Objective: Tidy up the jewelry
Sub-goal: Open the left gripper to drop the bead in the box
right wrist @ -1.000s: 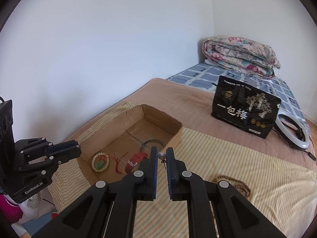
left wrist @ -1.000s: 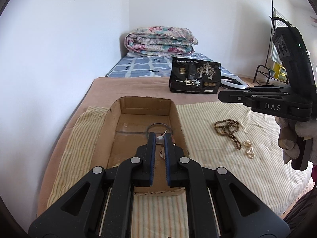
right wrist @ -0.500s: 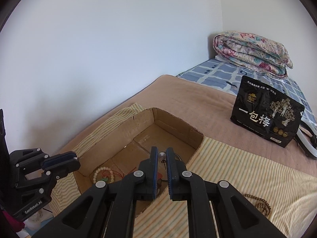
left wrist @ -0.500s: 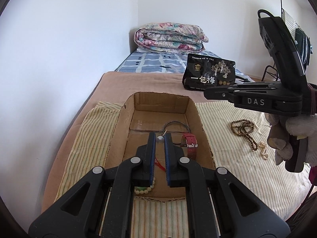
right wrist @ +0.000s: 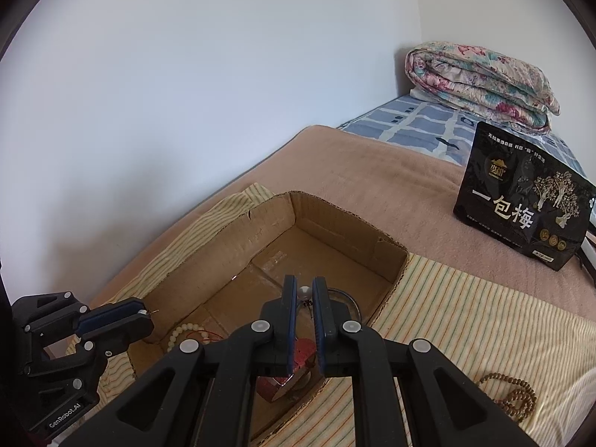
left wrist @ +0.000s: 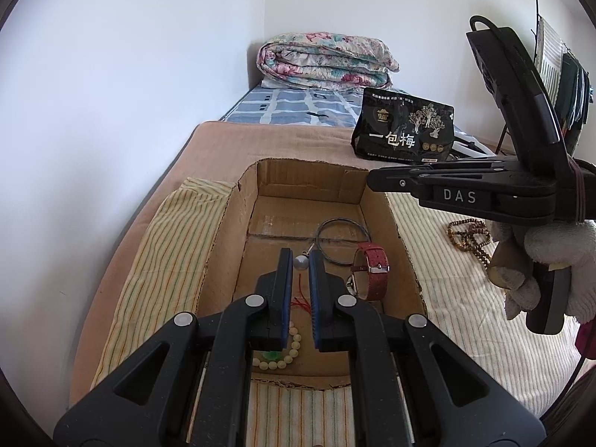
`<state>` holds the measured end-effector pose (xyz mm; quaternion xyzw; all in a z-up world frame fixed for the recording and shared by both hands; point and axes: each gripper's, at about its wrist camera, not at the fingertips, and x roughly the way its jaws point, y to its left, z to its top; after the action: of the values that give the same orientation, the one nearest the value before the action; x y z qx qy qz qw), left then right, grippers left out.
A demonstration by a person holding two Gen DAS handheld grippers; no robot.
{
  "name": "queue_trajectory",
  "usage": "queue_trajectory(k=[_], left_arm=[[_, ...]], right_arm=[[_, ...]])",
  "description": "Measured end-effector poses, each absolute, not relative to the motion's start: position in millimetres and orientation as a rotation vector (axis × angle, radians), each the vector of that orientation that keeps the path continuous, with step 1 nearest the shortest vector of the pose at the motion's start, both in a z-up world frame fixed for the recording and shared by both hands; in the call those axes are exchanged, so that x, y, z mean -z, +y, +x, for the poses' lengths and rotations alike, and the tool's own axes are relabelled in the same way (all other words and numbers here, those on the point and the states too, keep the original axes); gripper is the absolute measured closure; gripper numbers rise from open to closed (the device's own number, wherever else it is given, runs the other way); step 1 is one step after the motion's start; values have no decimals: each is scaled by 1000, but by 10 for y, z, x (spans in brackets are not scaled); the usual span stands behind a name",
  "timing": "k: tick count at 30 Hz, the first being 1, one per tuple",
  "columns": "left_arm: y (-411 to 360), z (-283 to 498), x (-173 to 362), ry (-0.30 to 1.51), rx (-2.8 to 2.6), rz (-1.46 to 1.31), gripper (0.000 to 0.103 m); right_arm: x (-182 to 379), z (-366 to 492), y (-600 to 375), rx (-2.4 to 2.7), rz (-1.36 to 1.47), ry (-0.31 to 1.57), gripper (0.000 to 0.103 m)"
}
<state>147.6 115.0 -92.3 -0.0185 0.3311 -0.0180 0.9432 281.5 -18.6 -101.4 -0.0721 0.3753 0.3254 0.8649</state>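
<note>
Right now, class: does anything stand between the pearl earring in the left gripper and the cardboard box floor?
Nothing visible does. The pearl earring hangs over the open cardboard box; the red watch lies off to one side.

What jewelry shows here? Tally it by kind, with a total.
Pearl studs: 2, one in the left tool, one in the right tool
Bead strings: 2, white beads in the box, brown beads on the cloth
Watch: 1
Hoop: 1
Total: 6
</note>
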Motion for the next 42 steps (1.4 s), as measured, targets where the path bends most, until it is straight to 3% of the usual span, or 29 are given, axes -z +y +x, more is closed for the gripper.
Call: queue_trajectory(k=[4,11,13,15,17,21,42], left_arm=[[1160,1494,948,679,35,-33,96],[1143,1517,971,680,29,-27,96],[1141,1519,981,681,26,-22,88],[1136,1497,977,667,23,-16,50],[1133,1462,967,645,14,-11,41],[1151,1473,968,649,4,-20,37],[1099,1405,834,633,0,-24,35]], right_arm=[[1034,2837,-170,-684,-147,790,94],[1046,2837,-141,-677,-145,783,69],[1036,2829,-137,-666,-150,778,51],[1019,2809,-133,-647,-157,763,25],[991,2791,-140,-640,-155,745,18],[957,2775,-131,-618,-163,730,7],[843,2690,-240,-589,-165,710,4]])
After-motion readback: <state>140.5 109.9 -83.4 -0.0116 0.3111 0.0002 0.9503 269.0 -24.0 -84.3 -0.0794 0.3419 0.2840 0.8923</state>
